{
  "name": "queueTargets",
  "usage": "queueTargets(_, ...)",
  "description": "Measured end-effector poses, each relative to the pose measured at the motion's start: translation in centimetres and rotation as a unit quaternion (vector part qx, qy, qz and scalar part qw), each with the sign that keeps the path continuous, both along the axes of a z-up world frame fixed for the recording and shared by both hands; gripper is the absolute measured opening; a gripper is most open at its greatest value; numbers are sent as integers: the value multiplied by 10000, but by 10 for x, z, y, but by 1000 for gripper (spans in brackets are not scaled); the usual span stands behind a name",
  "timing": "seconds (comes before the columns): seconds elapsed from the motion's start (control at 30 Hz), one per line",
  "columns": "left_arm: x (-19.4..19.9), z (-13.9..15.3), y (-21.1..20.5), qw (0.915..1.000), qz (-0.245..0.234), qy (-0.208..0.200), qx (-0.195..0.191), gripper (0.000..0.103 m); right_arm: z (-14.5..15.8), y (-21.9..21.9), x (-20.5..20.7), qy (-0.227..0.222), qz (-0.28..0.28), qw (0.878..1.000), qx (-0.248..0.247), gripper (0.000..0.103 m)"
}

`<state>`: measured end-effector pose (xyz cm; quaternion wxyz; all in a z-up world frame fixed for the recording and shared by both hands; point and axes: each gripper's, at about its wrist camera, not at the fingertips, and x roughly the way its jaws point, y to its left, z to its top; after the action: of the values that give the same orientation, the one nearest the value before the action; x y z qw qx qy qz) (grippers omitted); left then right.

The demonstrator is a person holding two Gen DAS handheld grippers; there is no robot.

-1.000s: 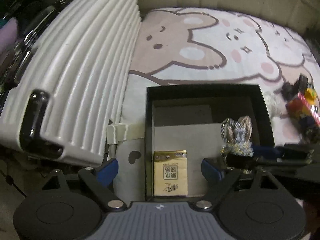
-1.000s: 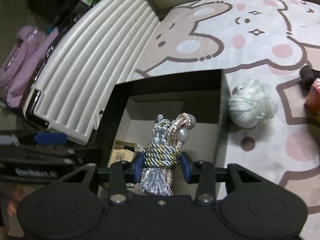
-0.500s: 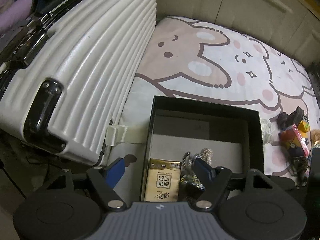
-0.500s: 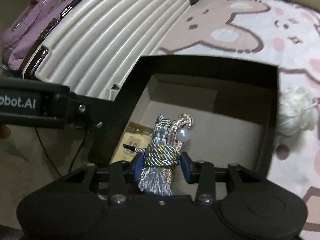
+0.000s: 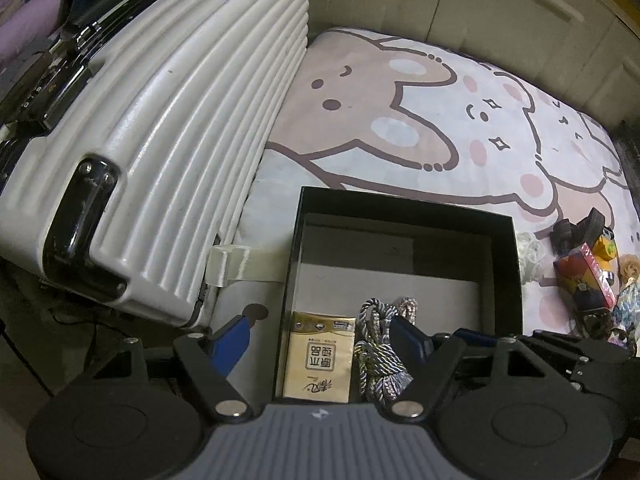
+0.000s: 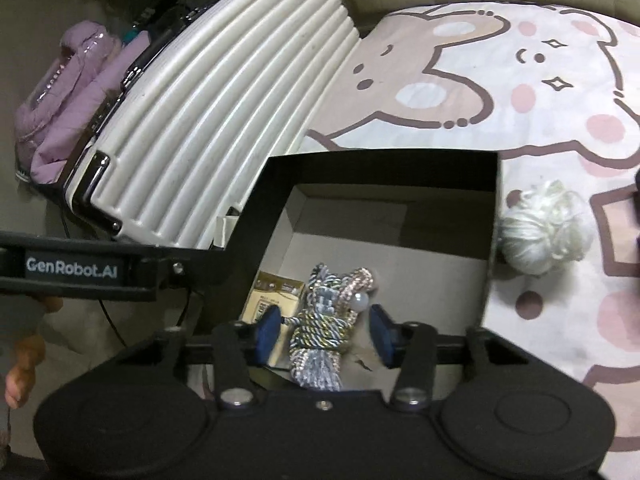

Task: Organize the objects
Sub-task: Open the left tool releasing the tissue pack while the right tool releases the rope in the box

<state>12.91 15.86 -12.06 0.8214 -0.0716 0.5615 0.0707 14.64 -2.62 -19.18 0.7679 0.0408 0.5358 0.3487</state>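
A black open box [image 5: 404, 204] [image 6: 380, 160] sits on the bunny mat. Inside lie a yellow tissue pack [image 5: 320, 356] [image 6: 272, 294] and a bundle of grey and pink twisted cord [image 5: 378, 348] [image 6: 326, 328] beside it. My right gripper [image 6: 324, 334] is open over the box's near edge, its fingers apart on either side of the cord bundle, not touching it. My left gripper [image 5: 320, 340] is open and empty, hovering at the box's near left corner above the tissue pack.
A white ribbed suitcase [image 5: 168, 132] [image 6: 224, 100] lies left of the box. A ball of white yarn [image 6: 544, 232] lies on the mat right of the box. A red carton [image 5: 584, 276], a toy and a doll lie further right. A purple jacket [image 6: 68, 92] is at far left.
My right gripper has opened and let go of the cord bundle, which now rests in the box beside the tissue pack. The left gripper has drawn back slightly.
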Motion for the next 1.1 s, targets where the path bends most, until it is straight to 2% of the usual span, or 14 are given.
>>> queueTargets(0.07,-1,3,-2,10000,-3,-29,-11,77,-3,5,-3,-84,117,9995,-275,8)
queueTargets(0.23,-1,5,-6,10000,-41,-49,-7,77,-15,30,-12,-476,697,9915,-987,6)
queueTargets(0.5,0,0,-6,10000,-18,35,71,77,-20,32,-7,-303,825,9931,-771,6)
queueTargets(0.67,-2,4,-7,10000,4,-27,22,77,-3,2,3,-179,407,9979,-464,7)
queueTargets(0.83,-10,14,-12,9999,-64,-156,-20,77,27,-35,11,-347,-78,9992,-200,14)
queueTargets(0.93,-16,21,-14,9996,-56,-257,-38,80,43,-54,12,-420,-283,9987,-37,24)
queueTargets(1.03,-23,30,-19,9992,-81,-401,8,89,59,-69,10,-561,-464,9973,50,35)
queueTargets(1.1,-28,36,-21,9987,-92,-501,39,91,67,-76,8,-636,-547,9965,60,49)
